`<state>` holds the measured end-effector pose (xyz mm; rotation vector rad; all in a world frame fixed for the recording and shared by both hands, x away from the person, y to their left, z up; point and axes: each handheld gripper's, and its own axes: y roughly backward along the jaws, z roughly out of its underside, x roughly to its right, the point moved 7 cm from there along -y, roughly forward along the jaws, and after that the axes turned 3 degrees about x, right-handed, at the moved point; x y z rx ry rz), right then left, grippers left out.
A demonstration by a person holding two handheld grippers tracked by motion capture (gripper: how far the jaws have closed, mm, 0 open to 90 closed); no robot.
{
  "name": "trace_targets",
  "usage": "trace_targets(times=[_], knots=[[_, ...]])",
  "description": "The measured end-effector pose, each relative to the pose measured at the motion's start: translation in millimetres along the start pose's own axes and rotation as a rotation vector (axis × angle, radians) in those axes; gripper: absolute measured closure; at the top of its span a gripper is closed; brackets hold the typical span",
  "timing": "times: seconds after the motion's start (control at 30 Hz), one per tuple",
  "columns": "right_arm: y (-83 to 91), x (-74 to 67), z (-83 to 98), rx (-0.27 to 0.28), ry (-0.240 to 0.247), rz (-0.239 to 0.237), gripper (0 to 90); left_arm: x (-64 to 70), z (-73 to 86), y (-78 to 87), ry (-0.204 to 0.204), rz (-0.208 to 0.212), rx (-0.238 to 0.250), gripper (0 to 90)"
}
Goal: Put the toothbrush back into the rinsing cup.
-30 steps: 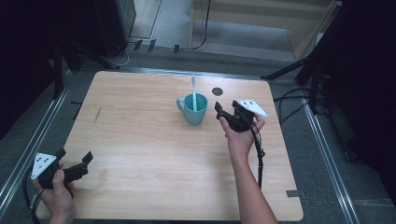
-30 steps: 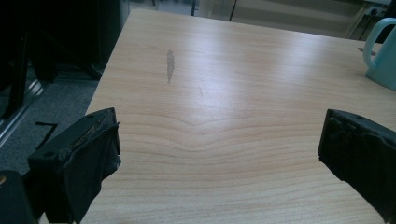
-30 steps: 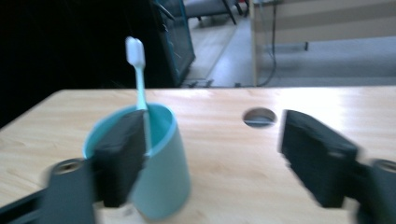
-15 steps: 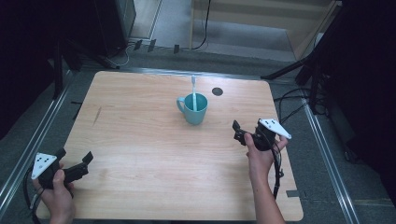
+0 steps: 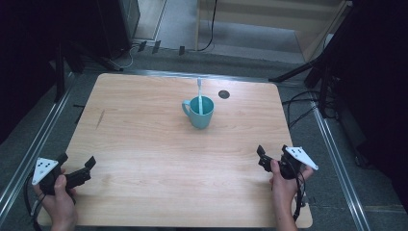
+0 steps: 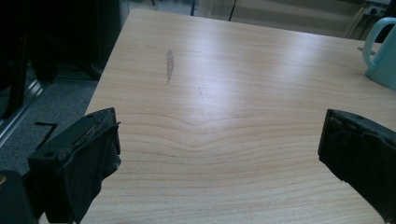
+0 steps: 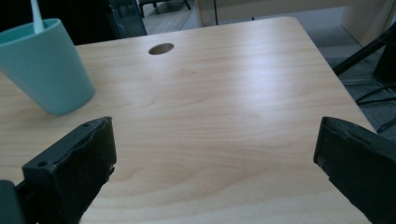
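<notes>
Your left gripper (image 5: 77,169) sits at the table's (image 5: 144,144) near left corner, jaws spread over bare wood. The mug (image 5: 199,111) stands upright past the middle with a white stick (image 5: 200,96) in it, well apart from both grippers. Your right gripper (image 5: 272,155) is at the near right edge; its jaws have just been opening and stand wide, nothing between them.

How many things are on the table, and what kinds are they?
Teal mug: 1
White stick-like utensil standing in the mug: 1
Grippers held over the table: 2, left gripper and right gripper
Total: 4
</notes>
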<state>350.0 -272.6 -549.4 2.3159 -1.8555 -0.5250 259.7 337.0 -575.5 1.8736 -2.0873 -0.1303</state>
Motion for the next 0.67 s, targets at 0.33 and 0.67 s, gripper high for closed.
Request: trace_targets(times=[0.33, 0.67], knots=[[29.4, 29.7, 19.9, -0.006, -0.033, 0.010, 0.0, -0.3, -0.1, 0.0, 0.004, 0.003, 0.000, 0.0], [49.4, 42.3, 25.4, 0.005, -0.059, 0.036, 0.0, -0.7, 0.2, -1.2, 0.013, 0.006, -0.009, 0.0]])
